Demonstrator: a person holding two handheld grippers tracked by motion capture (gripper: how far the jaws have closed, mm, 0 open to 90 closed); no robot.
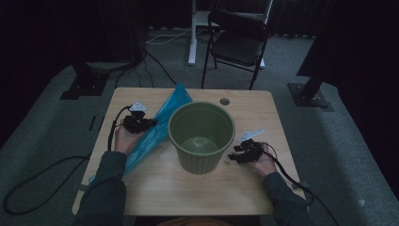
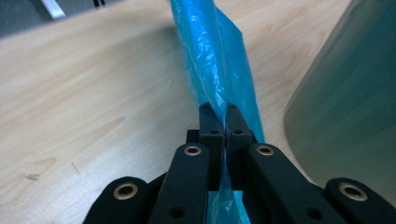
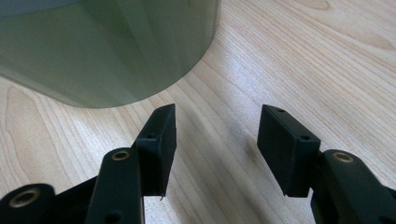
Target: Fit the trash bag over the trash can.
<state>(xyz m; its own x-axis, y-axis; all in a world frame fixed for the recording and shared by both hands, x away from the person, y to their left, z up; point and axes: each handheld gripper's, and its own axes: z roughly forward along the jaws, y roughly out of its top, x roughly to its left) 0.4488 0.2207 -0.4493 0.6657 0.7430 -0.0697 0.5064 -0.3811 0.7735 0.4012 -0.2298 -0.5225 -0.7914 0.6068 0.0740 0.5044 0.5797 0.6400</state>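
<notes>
Blue plastic bag (image 2: 219, 70) pinched between the closed jaws of the left gripper (image 2: 225, 122), film bunched into a ridge ahead of the pads and trailing back under the jaws. Seen in the high view as a long blue strip (image 1: 157, 129) running diagonally across the left part of the wooden surface (image 1: 155, 188), far end near the back edge, near end close to the person's left forearm, passing just beside the green bin (image 1: 201, 136). Left gripper (image 1: 141, 123) at the strip's middle, held in the left hand (image 1: 123, 139), cable looping off the surface edge to the floor.

Green bin upright at mid-surface, open top up, ribbed wall, inside mostly bare. Curved wall also at the right edge of the left gripper view (image 2: 355, 107), near the bag; touching or not, cannot tell.

Right gripper (image 3: 215, 135) wide open, nothing between the pads, low over bare wood just beside the bin's base (image 3: 107, 51), apart from it. In the high view, right gripper (image 1: 237, 157) to the bin's right, in the right hand (image 1: 263, 162).

Beyond the surface: grey carpet, a black folding chair (image 1: 237, 42), a white stand leg (image 1: 193, 33).
</notes>
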